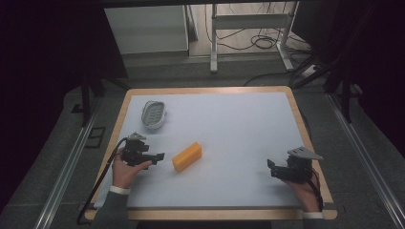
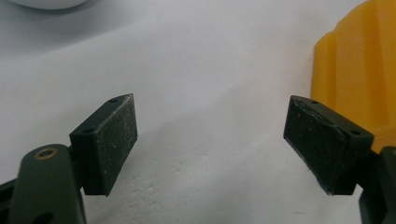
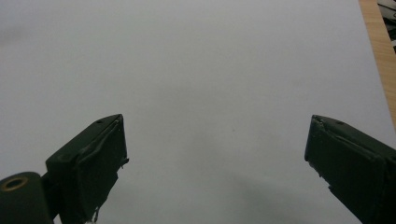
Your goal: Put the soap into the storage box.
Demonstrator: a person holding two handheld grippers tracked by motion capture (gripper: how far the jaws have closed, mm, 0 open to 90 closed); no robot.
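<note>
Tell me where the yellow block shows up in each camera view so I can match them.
High view: yellow block lies left of centre on the white table, just right of the left gripper.
Left gripper view: at the right edge, past the right jaw.
Right gripper view: not in it.
Shared landmark: the white table surface.

Wide bare stretch of pale white table mat [image 1: 239,124] across the middle and far right, free for passage. Only two obstacles: yellow-orange ridged block [image 1: 186,156] lying just beside the left gripper [image 1: 158,156], close past its right-hand jaw in the left gripper view [image 2: 359,74]; white oval slotted dish [image 1: 154,114] near the far left corner, well apart from the block. Open lane between dish and block. Nothing but bare mat between the spread jaws of the right gripper [image 1: 270,168].
</note>
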